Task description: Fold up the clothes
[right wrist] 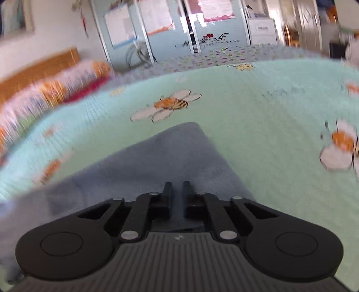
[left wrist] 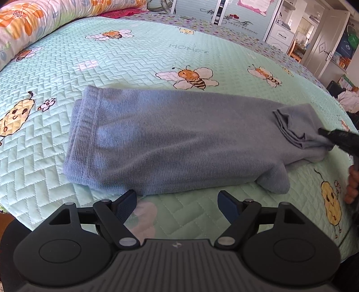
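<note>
Blue-grey towel [left wrist: 170,139] folded into a long strip, lying across the green bee-print quilt [left wrist: 134,56]. Its right end bunched and lifted, pinched in the right gripper [left wrist: 323,132], whose jaws stand nearly together on the cloth. Left gripper [left wrist: 177,202] spread wide and empty, just beside the near edge. Flowered pillow [left wrist: 33,20] at far left.

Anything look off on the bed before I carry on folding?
Yes: the blue towel lies mostly flat, but its right end is bunched where the right tool pinches a corner, and a small flap sticks out from the near edge.
</note>
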The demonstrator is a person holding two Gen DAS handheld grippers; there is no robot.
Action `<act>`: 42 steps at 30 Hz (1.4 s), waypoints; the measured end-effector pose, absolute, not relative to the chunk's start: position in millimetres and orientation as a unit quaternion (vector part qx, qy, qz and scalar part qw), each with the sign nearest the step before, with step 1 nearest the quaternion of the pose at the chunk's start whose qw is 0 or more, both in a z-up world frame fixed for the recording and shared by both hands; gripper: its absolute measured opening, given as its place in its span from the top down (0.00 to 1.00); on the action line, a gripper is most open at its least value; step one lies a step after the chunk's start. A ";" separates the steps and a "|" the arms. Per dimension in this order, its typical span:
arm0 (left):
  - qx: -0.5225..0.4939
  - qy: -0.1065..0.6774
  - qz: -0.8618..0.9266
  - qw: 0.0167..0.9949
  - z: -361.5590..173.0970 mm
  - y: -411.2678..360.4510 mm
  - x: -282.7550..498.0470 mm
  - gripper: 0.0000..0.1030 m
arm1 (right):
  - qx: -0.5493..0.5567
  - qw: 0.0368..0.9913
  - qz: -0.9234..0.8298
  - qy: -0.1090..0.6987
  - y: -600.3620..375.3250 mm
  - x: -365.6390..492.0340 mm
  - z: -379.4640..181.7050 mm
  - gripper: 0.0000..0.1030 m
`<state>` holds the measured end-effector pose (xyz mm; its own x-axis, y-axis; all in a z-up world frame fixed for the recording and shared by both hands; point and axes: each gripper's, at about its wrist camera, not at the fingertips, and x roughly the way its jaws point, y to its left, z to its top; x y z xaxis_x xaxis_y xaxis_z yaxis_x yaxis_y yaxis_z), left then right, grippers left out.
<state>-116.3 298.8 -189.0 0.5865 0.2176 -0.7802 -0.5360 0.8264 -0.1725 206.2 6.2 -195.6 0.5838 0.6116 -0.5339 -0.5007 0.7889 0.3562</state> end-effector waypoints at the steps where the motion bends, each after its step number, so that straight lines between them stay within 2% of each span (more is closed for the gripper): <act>1: -0.200 0.399 0.215 0.869 -188.1 298.0 -116.0 0.20 | 0.096 0.890 0.313 0.317 1.5 201.8 -187.1 0.88; 3: -0.200 0.397 0.212 0.870 -185.4 297.3 -116.1 0.20 | 0.105 0.899 0.320 0.278 -4.2 189.7 -174.8 0.66; 4: -0.199 0.397 0.212 0.871 -184.2 296.6 -116.4 0.20 | 0.105 0.902 0.320 0.270 -4.9 187.3 -173.7 0.60; 5: -0.197 0.396 0.212 0.871 -183.2 295.9 -116.7 0.20 | 0.092 0.904 0.310 0.279 -2.2 190.2 -179.2 0.49; 7: -0.196 0.394 0.211 0.873 -181.6 293.8 -117.7 0.20 | 0.057 0.905 0.285 0.310 4.6 200.8 -196.9 0.50; 8: -0.195 0.394 0.211 0.873 -180.9 293.0 -118.4 0.20 | 0.062 0.907 0.280 0.310 3.4 200.7 -197.8 0.54; 11: -0.196 0.394 0.213 0.873 -180.9 293.0 -119.5 0.20 | 0.099 0.904 0.300 0.286 -1.4 186.1 -183.4 0.54; 13: -0.197 0.395 0.213 0.872 -181.5 293.1 -117.8 0.20 | 0.083 0.902 0.323 0.273 8.6 171.7 -177.9 0.54; 16: -0.192 0.394 0.204 0.875 -179.6 288.8 -117.3 0.20 | 0.022 0.898 0.315 0.306 31.2 171.4 -197.7 0.54; 20: -0.197 0.390 0.206 0.876 -178.7 290.4 -120.4 0.20 | 0.036 0.893 0.349 0.283 44.7 146.4 -183.8 0.54; 26: -0.223 0.389 0.202 0.871 -181.1 296.0 -124.0 0.20 | -0.059 0.866 0.400 0.295 104.8 120.9 -199.9 0.54; 31: -0.379 0.341 0.190 0.839 -191.8 333.9 -156.2 0.20 | 0.013 0.866 0.416 0.277 88.0 105.5 -186.6 0.53; 34: -0.487 0.292 0.186 0.802 -205.1 358.1 -172.5 0.20 | 0.011 0.870 0.416 0.263 71.6 86.1 -181.8 0.52; 40: -0.618 0.209 0.202 0.730 -226.8 380.1 -187.4 0.19 | 0.051 0.862 0.401 0.304 45.5 82.0 -193.8 0.49; 42: -0.647 0.181 0.208 0.711 -233.6 385.7 -187.6 0.16 | 0.058 0.858 0.401 0.314 44.6 82.2 -198.4 0.48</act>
<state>-187.6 385.6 -233.6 0.8483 0.0611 -0.5259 -0.5294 0.0775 -0.8448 82.2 44.6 -198.4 0.4807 0.7249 -0.4933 -0.6520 0.6717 0.3517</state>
